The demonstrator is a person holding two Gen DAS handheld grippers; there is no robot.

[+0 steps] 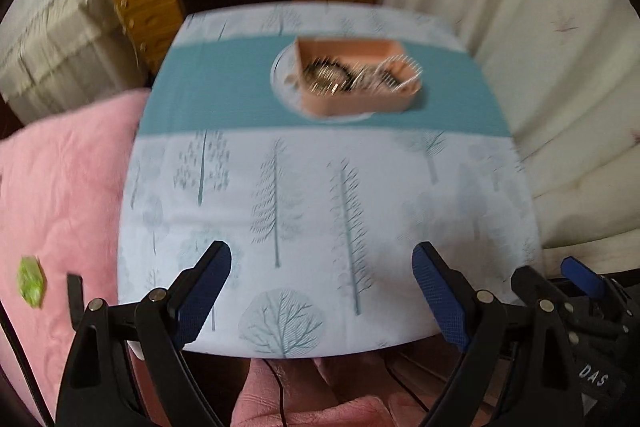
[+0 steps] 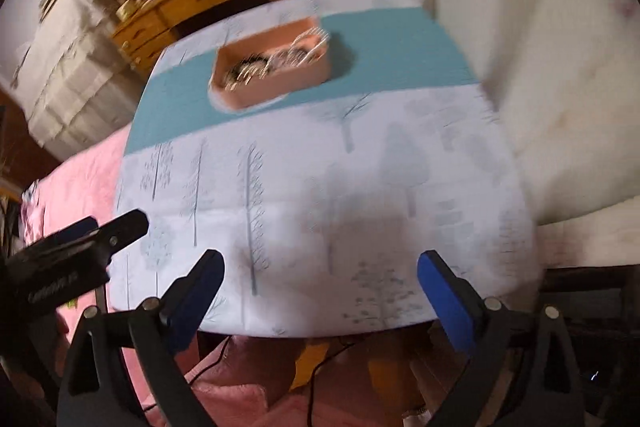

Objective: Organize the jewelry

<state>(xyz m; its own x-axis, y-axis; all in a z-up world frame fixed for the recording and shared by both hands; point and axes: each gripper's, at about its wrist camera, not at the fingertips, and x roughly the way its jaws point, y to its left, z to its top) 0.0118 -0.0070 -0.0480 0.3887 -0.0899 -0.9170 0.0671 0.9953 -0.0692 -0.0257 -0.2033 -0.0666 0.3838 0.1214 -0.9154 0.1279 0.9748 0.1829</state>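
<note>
Left gripper [image 1: 322,263]: jaws spread wide, nothing held.
Right gripper [image 2: 320,269]: jaws spread wide, nothing held.
Jewelry [image 1: 352,75]: heaped in the pink box [image 1: 360,103], at the far side of the tablecloth [image 1: 280,187]; no loose pieces are seen on the cloth.
Advice: the box should be approached slowly and one piece isolated before the jaws are closed; tangled chains are likely to lift together.

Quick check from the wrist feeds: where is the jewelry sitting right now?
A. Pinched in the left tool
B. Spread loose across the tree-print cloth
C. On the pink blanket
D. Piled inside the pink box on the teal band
D: the jewelry lies heaped inside the pink box on the cloth's teal band; both the left tool and the right tool stand open and empty.
</note>
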